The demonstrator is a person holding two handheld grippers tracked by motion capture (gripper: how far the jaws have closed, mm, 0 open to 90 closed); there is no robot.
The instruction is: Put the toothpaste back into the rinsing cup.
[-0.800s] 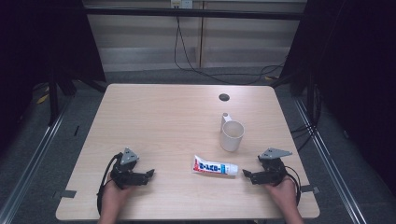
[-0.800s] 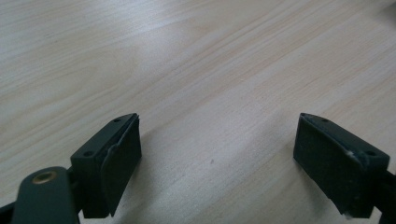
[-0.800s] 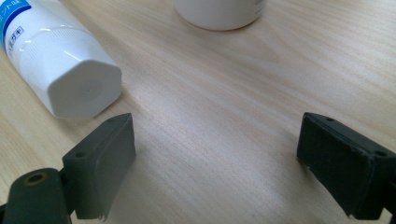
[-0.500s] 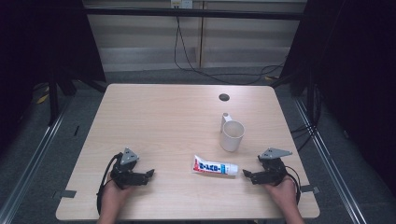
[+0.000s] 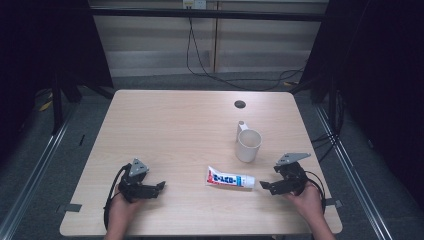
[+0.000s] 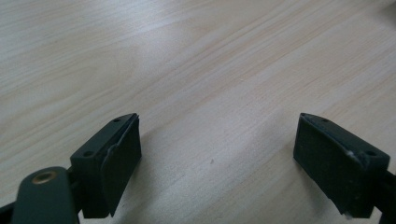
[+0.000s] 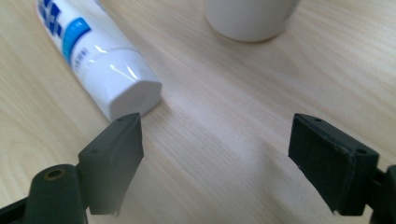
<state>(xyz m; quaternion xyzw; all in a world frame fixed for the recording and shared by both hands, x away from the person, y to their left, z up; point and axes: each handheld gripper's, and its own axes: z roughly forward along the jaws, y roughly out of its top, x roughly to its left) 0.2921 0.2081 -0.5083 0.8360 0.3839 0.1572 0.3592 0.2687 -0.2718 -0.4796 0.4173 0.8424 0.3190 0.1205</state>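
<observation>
White toothpaste tube (image 5: 230,178) lies near the table's (image 5: 165,125) front edge, just off the spread, empty right gripper (image 5: 266,185), likely approaching; next it must straddle the cap.

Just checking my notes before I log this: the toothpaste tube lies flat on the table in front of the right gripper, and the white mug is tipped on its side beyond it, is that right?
Not quite: the white mug stands upright, mouth up, as the high view shows. The toothpaste tube does lie flat on the table in front of the right gripper, with the mug beyond it.
</observation>
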